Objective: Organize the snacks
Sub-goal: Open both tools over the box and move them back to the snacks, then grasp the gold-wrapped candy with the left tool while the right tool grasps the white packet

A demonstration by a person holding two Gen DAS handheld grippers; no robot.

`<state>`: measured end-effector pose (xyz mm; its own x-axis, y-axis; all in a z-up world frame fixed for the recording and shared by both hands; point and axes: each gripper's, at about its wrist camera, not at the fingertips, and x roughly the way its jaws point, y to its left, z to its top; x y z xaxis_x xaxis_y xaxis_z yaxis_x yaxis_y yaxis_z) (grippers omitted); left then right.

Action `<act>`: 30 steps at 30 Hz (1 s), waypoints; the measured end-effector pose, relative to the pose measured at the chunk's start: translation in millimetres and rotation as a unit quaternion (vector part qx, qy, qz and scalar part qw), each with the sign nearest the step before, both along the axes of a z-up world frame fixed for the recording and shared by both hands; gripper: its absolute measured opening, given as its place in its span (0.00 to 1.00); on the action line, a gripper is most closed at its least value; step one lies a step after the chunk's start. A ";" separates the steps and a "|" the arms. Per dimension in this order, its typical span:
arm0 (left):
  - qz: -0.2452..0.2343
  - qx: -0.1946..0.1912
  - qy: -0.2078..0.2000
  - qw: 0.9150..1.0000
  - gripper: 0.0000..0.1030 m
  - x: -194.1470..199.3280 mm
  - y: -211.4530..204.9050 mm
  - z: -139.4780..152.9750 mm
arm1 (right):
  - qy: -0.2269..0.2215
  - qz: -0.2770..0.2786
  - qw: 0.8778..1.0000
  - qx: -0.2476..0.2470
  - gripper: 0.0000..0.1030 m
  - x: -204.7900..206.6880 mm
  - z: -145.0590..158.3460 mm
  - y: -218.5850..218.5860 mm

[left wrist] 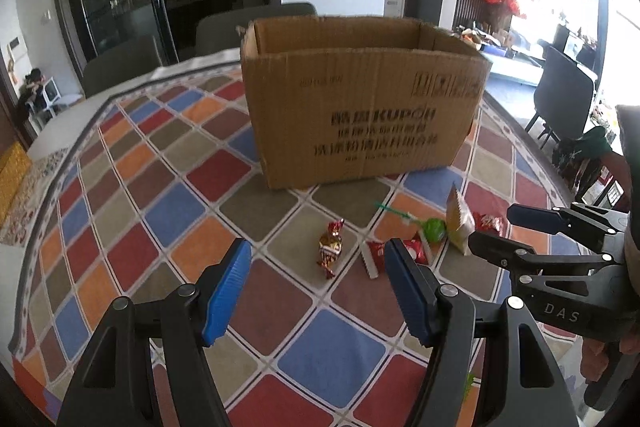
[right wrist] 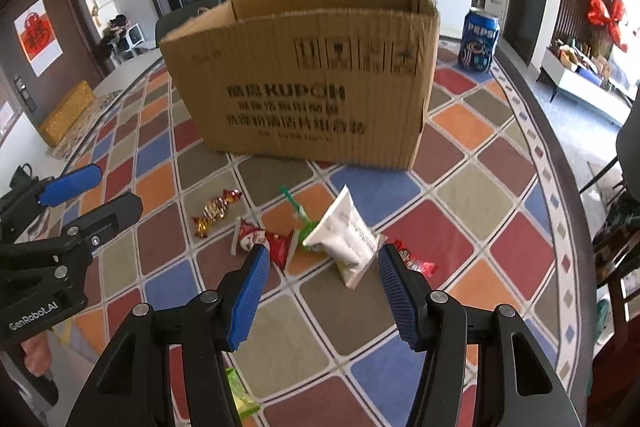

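Corrugated cardboard box [right wrist: 304, 79] stands behind crinkly foil snacks [right wrist: 218, 211]; both ribbed blue tongs [left wrist: 318, 291] [right wrist: 322, 291] gape empty.

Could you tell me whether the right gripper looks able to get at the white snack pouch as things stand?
Probably yes. The right gripper is open and empty, and the white snack pouch lies just ahead of its fingertips on the checkered tablecloth, with nothing over it. A green lollipop touches its left side.

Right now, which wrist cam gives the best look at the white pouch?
Right wrist: the white pouch shows its broad face, centred just beyond the right gripper. Left wrist catches it only edge-on, small, off to the right.
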<state>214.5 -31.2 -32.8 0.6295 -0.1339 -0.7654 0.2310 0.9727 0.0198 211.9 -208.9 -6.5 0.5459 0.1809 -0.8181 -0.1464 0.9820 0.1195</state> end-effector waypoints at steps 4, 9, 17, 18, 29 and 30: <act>0.001 -0.001 0.017 1.000 0.66 5.1 0.3 -13.6 | 0.010 -0.007 1.000 0.004 0.56 3.0 -8.3 0.2; -0.001 -0.003 0.039 0.999 0.66 13.8 -0.2 -30.7 | 0.022 -0.018 1.000 0.006 0.56 8.9 -18.7 -2.2; -0.003 -0.001 0.055 0.998 0.66 29.1 -4.3 -49.3 | 0.031 -0.021 0.999 -0.004 0.56 17.5 -29.7 -3.3; -0.002 -0.002 0.056 0.998 0.65 30.7 -4.8 -50.5 | 0.032 -0.020 0.999 -0.005 0.56 18.5 -30.7 -3.4; 0.002 -0.005 0.070 0.998 0.58 52.7 -9.0 -65.2 | 0.035 -0.027 0.999 0.001 0.56 29.9 -36.8 -6.3; 0.002 -0.006 0.072 0.997 0.57 54.4 -9.6 -66.3 | 0.036 -0.029 0.999 0.001 0.56 30.3 -37.8 -6.2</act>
